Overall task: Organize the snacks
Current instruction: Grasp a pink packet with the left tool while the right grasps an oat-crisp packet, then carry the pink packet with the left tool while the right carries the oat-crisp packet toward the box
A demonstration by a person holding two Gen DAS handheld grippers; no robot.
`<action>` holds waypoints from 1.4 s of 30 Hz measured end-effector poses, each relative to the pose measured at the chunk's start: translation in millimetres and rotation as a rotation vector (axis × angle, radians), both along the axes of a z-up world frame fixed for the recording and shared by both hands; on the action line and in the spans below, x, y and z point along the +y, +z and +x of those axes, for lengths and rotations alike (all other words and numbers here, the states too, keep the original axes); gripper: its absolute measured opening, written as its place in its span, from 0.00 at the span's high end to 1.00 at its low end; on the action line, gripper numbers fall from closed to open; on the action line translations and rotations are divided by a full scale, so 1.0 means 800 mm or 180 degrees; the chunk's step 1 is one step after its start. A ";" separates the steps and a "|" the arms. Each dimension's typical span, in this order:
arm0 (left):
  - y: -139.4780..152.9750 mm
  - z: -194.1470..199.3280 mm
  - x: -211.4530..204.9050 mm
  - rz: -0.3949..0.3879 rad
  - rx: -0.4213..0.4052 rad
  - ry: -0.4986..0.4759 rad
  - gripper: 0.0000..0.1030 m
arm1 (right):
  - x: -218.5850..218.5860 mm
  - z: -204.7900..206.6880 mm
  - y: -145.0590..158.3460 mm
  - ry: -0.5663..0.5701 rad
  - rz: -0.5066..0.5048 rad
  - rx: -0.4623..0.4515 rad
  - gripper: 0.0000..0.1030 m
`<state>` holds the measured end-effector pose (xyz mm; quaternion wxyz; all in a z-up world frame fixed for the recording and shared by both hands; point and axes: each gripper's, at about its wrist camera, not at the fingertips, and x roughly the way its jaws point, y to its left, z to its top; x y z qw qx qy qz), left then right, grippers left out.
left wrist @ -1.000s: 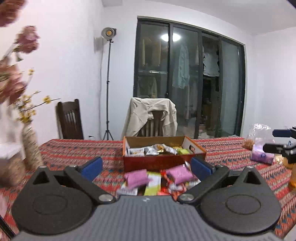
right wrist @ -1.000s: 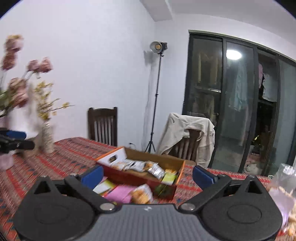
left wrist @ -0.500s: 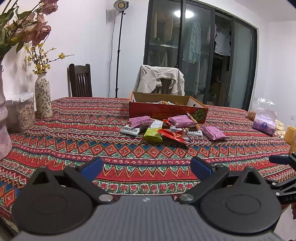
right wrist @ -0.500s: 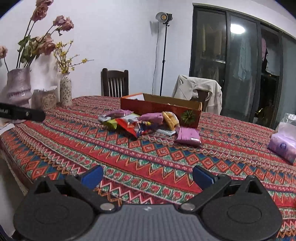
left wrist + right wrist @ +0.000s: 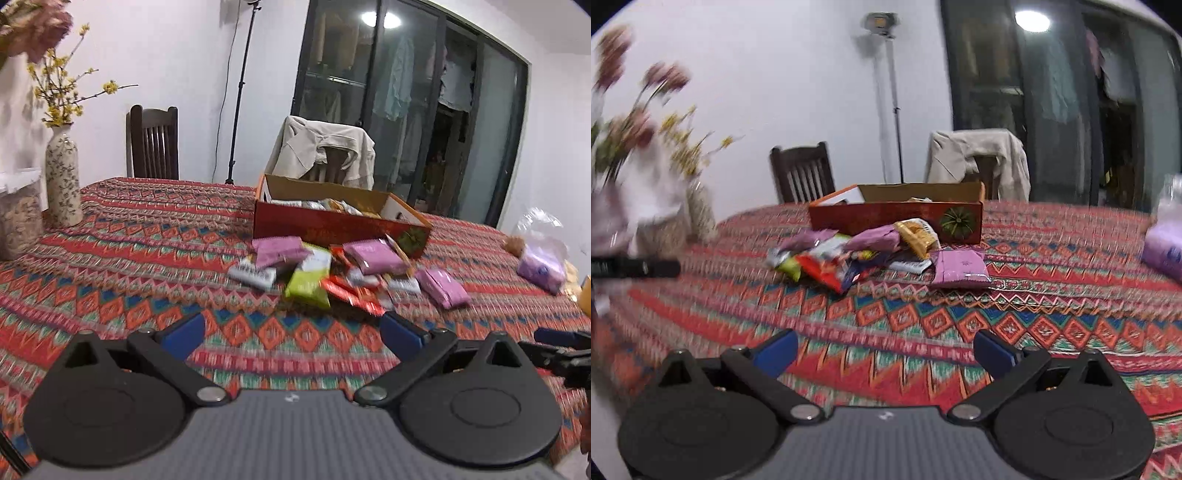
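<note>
So from where I'm driving this, both grippers are hovering over the near part of the table, short of the snacks. The left gripper [image 5: 291,328] has its blue-tipped fingers [image 5: 184,330] spread wide apart with nothing between them, and the right gripper [image 5: 884,350] is the same deal, fingers [image 5: 991,350] wide apart over bare patterned tablecloth [image 5: 1015,317]. My landmark is the red cardboard box [image 5: 332,225], sitting open-topped toward the far side of the table with a few wrapped snacks already inside. The loose snack pile [image 5: 332,269] lies right against the box's near side, on the cloth. In it I can make out a pink packet [image 5: 280,249] at the left end near the box's left corner, a green packet [image 5: 308,284] just in front of that, a silver wrapper [image 5: 253,275] beside the green one, another pink packet [image 5: 376,254] close to the box's right corner, and red wrappers tangled underneath. One more pink packet [image 5: 960,269] sits a bit apart, in front of the box's right end. Way off to the left of the box is a flowered vase [image 5: 62,177], and behind the box a chair with a beige jacket [image 5: 325,151] draped over it. The right wrist view is pretty motion-blurred, so labels are unreadable.
</note>
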<state>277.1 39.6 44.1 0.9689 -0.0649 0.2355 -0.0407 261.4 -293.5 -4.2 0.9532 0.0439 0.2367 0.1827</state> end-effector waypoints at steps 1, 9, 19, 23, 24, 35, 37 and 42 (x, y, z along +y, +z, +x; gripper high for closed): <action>0.001 0.015 0.001 -0.0007 -0.0015 -0.0012 0.00 | -0.005 0.016 0.003 -0.0038 0.0139 0.0061 0.04; 0.001 0.168 -0.001 -0.0068 0.0099 -0.0260 0.17 | -0.010 0.156 0.025 -0.0193 0.0604 0.0139 0.16; -0.053 0.304 0.000 -0.0089 0.0600 -0.0197 0.21 | 0.033 0.334 -0.019 -0.0348 0.0824 0.0586 0.38; -0.072 0.310 0.007 -0.0166 0.0613 -0.0085 0.31 | 0.035 0.347 -0.042 -0.0259 0.0870 0.0679 0.46; -0.072 0.311 0.010 -0.0208 0.0608 -0.0077 0.34 | 0.035 0.346 -0.044 -0.0253 0.0863 0.0665 0.47; -0.069 0.300 0.007 -0.0079 0.0480 -0.0007 0.39 | 0.041 0.340 -0.047 -0.0225 0.0495 0.0469 0.56; -0.066 0.297 0.006 -0.0037 0.0429 -0.0009 0.39 | 0.040 0.338 -0.044 -0.0246 0.0449 0.0418 0.61; -0.044 0.281 0.006 -0.0031 0.0240 0.0033 0.39 | 0.042 0.330 -0.038 -0.0285 0.0266 0.0279 0.61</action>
